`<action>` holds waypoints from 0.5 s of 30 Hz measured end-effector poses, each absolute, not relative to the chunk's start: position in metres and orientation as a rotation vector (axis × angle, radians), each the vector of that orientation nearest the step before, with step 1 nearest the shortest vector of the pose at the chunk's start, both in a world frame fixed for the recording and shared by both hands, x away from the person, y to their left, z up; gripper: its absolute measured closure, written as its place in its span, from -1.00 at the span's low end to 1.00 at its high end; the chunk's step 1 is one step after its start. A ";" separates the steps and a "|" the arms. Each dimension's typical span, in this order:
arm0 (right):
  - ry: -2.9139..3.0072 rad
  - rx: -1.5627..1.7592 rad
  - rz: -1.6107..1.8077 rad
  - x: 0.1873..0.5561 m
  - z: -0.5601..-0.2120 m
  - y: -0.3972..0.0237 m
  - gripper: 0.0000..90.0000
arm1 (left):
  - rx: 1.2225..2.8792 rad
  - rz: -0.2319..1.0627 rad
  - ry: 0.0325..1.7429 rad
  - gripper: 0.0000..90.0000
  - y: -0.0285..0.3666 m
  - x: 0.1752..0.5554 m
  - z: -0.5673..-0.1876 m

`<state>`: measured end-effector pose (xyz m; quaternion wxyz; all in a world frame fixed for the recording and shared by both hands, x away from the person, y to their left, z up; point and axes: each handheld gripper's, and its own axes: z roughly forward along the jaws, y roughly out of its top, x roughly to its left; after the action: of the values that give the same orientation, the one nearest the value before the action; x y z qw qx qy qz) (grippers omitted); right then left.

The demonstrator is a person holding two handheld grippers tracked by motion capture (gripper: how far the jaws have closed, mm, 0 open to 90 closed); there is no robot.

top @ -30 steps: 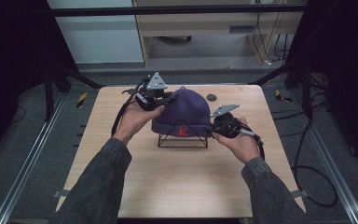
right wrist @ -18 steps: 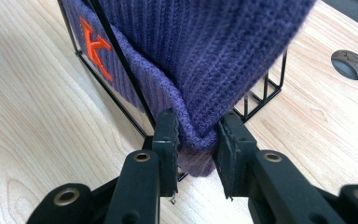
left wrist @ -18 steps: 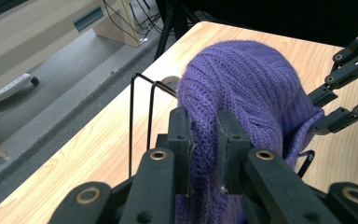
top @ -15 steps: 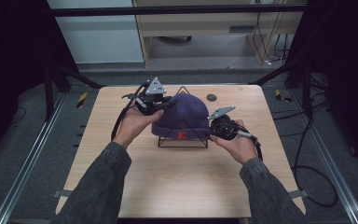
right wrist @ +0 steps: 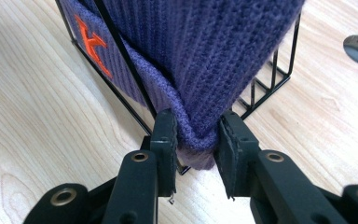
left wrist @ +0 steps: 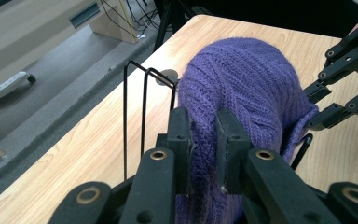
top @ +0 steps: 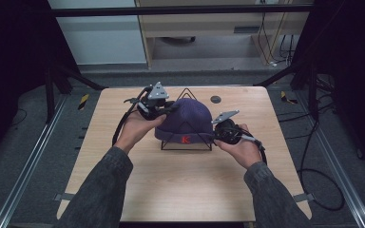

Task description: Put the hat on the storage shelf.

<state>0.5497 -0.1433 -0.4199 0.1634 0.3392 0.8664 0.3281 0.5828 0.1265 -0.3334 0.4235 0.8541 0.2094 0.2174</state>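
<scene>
Between the black jaws sits a purple rib-knit beanie with an orange letter K, on a black wire stand.

Wooden table, grey floor

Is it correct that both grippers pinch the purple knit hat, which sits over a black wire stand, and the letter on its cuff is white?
Not quite: the letter is orange, as the right gripper view shows. The rest holds: the left gripper and right gripper pinch the purple hat over the black wire stand.
</scene>
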 end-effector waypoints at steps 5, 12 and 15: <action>2.478 0.975 0.928 0.551 -0.426 -0.143 0.54 | 2.140 0.522 0.539 0.73 0.129 0.582 -0.342; 2.492 0.980 0.907 0.552 -0.429 -0.142 0.51 | 2.141 0.516 0.532 0.72 0.130 0.578 -0.346; 2.493 0.974 0.900 0.552 -0.431 -0.143 0.50 | 2.142 0.513 0.537 0.72 0.131 0.577 -0.350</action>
<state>0.5525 -0.1430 -0.4308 0.1581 0.3406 0.8718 0.3146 0.5770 0.1307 -0.3502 0.4235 0.8559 0.2147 0.2049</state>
